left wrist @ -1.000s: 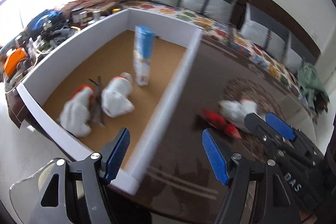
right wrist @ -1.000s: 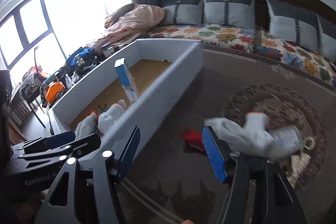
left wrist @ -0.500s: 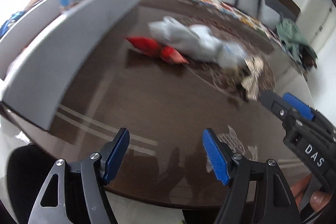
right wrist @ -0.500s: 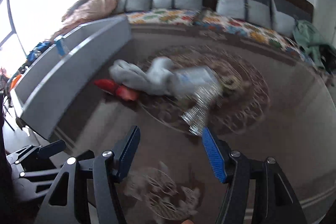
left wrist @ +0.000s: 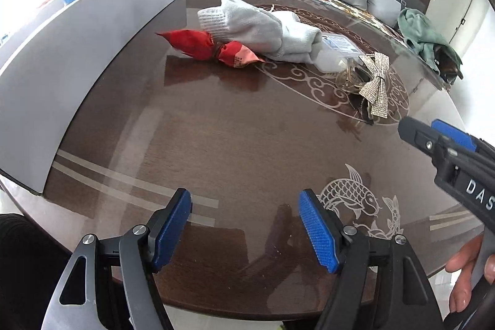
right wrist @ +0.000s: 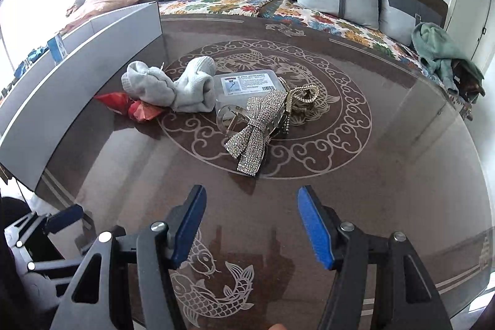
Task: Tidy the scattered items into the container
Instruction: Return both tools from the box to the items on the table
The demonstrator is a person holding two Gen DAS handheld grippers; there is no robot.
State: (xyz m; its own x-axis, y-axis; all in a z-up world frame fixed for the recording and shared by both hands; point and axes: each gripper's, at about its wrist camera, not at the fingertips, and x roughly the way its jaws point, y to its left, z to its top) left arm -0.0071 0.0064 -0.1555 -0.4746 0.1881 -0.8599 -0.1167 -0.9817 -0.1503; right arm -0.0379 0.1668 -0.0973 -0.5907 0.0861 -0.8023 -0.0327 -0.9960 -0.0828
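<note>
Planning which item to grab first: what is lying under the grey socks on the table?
The grey socks lie partly over the red wrapper and lean against the clear plastic box. Whatever else sits beneath them is covered.

Glossy brown table point(right wrist: 386, 175) carries container point(right wrist: 80, 88), socks point(right wrist: 173, 85), wrapper point(right wrist: 133, 107), box point(right wrist: 247, 82), bow point(right wrist: 260, 126).

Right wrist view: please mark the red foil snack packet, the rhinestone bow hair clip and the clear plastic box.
red foil snack packet point(right wrist: 136, 109), right wrist view, crumpled middle.
rhinestone bow hair clip point(right wrist: 261, 122), right wrist view, bow's centre.
clear plastic box point(right wrist: 247, 82), right wrist view, labelled lid.
</note>
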